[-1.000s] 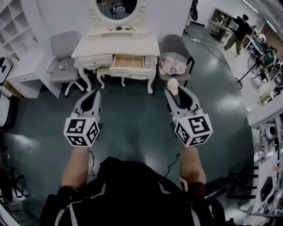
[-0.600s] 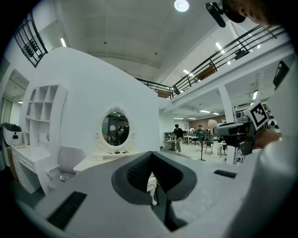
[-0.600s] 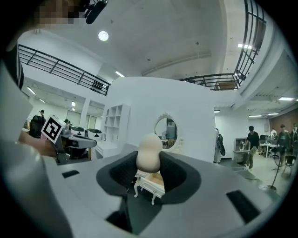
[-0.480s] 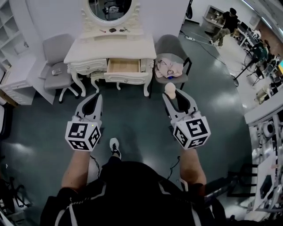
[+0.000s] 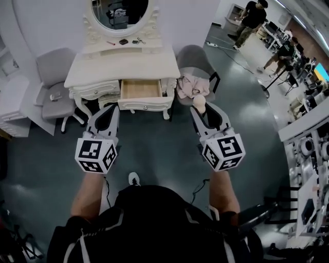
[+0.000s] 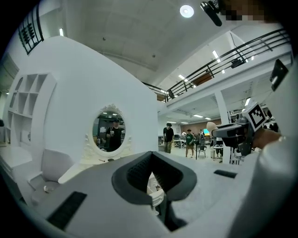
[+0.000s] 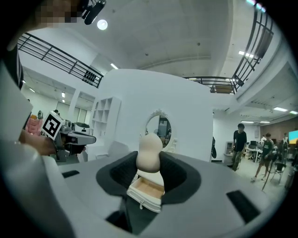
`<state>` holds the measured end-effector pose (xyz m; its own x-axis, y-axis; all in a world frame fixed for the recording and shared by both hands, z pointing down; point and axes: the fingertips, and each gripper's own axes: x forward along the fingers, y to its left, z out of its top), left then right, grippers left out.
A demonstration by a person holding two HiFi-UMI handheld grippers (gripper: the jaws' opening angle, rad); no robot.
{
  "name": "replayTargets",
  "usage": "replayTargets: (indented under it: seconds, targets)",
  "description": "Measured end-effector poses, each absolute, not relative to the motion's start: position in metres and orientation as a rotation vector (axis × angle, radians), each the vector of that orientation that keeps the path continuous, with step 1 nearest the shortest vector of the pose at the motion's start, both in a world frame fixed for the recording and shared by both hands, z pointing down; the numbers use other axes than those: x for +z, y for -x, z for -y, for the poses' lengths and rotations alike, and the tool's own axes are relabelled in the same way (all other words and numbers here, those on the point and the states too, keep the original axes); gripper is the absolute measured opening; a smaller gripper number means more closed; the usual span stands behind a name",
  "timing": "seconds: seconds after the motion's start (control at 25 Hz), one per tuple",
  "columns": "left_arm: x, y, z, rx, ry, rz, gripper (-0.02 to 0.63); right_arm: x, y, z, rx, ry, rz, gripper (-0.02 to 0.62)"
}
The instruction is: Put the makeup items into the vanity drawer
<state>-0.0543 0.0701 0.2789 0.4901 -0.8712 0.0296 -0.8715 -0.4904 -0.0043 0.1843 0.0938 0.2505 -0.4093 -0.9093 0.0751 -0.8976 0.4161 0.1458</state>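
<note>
- I am holding a beige, gourd-shaped foam makeup sponge [image 7: 149, 155] in my right gripper [image 7: 149, 173]. Its dark padded fingers [image 7: 122, 174] are standing partly open and pressing on the sponge from both sides.
- The sponge's wider lower half is sitting between the pads, right at the fingertips. Its narrower rounded end is sticking out above them.
- In the right gripper view its long axis is running upright, crosswise to the squeeze of my fingers, with the narrow end pointing up.
- In the head view the makeup sponge [image 5: 199, 104] is showing at the very tip of my right gripper [image 5: 204, 109]. It is hanging in the air over the dark floor [image 5: 154, 146], resting on nothing.
- It is hanging short of the white carved vanity table [image 5: 128, 67], off that table's front right corner. It is near the grey chair [image 5: 194, 54] that is carrying a pale pink cloth [image 5: 190, 86].
- The table's middle drawer [image 5: 140, 89] is standing pulled out at the front edge, its wooden inside showing. In the right gripper view the drawer [image 7: 146, 188] is appearing straight below the sponge.
- My left gripper [image 5: 108, 110] is hanging level with the right one, off the table's front left part. Seen along its own jaws, the left gripper [image 6: 152, 162] is keeping its fingertips together with nothing between them.
- Small makeup items [image 5: 123, 41] are lying along the table's back edge, under the oval mirror [image 5: 121, 10].
</note>
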Motion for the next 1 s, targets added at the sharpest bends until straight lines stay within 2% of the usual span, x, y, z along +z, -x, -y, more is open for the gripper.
replayTargets:
  seconds: [0.44, 1.0]
  targets:
    - [0.281, 0.101, 0.024, 0.018, -2.731, 1.471, 0.003, 0.248, -0.128, -0.007, -0.115, -1.650, 2.466, 0.152]
    - [0.298, 0.150, 0.085, 0.010, -2.713, 1.465, 0.003, 0.253, -0.075, 0.074, -0.100, -1.615, 2.481, 0.152]
